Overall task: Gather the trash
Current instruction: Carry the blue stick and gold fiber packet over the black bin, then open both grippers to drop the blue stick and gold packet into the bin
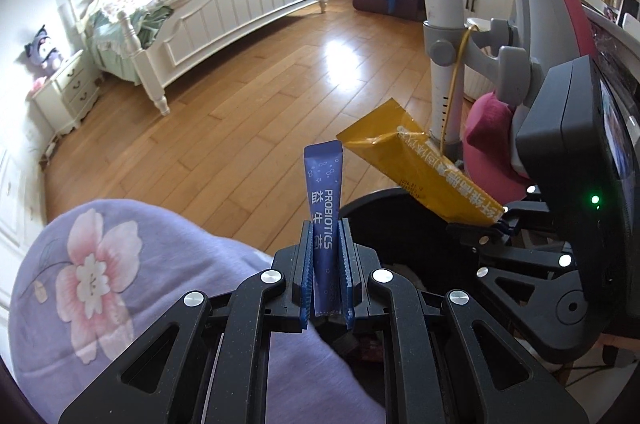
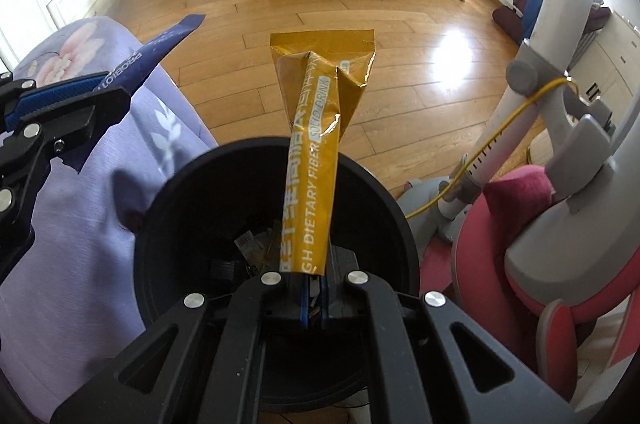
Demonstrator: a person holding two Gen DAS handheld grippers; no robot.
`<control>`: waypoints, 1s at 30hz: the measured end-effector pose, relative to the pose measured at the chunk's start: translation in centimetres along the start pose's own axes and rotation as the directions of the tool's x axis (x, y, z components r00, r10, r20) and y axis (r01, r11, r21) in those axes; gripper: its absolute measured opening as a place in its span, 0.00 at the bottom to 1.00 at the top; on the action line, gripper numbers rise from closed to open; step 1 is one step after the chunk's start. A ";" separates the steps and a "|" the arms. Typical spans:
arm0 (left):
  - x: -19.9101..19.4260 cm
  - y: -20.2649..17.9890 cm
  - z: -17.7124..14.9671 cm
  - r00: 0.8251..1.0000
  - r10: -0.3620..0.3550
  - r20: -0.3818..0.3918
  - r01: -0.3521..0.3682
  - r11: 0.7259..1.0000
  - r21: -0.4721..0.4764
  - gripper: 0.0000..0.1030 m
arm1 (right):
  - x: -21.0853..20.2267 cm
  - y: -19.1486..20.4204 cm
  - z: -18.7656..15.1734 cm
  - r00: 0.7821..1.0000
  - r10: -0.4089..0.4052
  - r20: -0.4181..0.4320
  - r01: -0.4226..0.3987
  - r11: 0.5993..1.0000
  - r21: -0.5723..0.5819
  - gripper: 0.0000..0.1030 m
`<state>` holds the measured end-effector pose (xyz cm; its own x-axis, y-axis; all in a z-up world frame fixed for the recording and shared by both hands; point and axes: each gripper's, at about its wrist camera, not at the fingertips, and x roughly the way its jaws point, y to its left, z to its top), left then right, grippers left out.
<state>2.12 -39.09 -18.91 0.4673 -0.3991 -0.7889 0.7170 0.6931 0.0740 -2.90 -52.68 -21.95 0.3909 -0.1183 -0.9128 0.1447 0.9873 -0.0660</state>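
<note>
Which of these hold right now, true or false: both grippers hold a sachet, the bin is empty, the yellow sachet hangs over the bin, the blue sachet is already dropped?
1. The left gripper is shut on the blue probiotics stick sachet. True.
2. The right gripper is open and holds nothing. False: it is shut on the yellow dietary fibre sachet.
3. The round black plastic bin is empty. False: some wrappers already lie at its bottom.
4. The yellow dietary fibre sachet hangs over the bin's opening. True.
5. The blue sachet already lies in the bin. False: it sits clamped between the left gripper's pads.
</note>
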 end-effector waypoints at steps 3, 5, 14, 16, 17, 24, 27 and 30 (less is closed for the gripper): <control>0.9 -0.7 0.2 1.000 -0.009 -0.016 0.009 1.000 0.005 0.12 | 0.6 -0.7 -0.3 1.000 0.002 -0.013 -0.002 1.000 0.013 0.03; 1.4 -1.1 0.3 1.000 -0.014 -0.024 0.014 1.000 0.008 0.12 | 0.9 -1.2 -0.6 1.000 0.002 -0.022 -0.001 1.000 0.020 0.03; 3.3 -2.3 0.4 0.998 -0.032 -0.061 0.032 0.999 0.014 0.12 | 2.0 -2.3 -1.3 0.999 0.012 -0.047 -0.010 0.999 0.042 0.03; 3.8 -2.5 0.4 0.997 -0.033 -0.070 0.034 0.999 0.013 0.12 | 2.2 -2.0 -1.7 0.998 0.016 -0.055 -0.014 0.999 0.039 0.03; 3.9 -2.7 0.3 0.997 -0.035 -0.073 0.036 0.999 0.013 0.12 | 2.4 -2.1 -1.8 0.998 0.019 -0.059 -0.017 0.999 0.039 0.03; 4.7 -3.5 -0.1 0.995 -0.045 -0.093 0.046 0.999 0.015 0.13 | 2.9 -1.7 -2.8 0.996 0.031 -0.086 -0.028 0.999 0.036 0.04; 4.6 -3.6 -0.3 0.994 -0.046 -0.096 0.047 0.999 0.012 0.13 | 2.7 -1.7 -2.9 0.995 0.029 -0.093 -0.026 0.999 0.034 0.05; 4.4 -3.8 -0.3 0.995 -0.046 -0.089 0.046 0.999 0.003 0.27 | 2.5 -1.8 -2.9 0.996 0.000 -0.090 0.004 0.999 0.044 0.11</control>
<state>1.28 -43.25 -22.84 0.3864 -0.3756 -0.8424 0.7395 0.6720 0.0395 -4.79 -54.49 -25.28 0.3071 -0.1085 -0.9455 0.1866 0.9811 -0.0520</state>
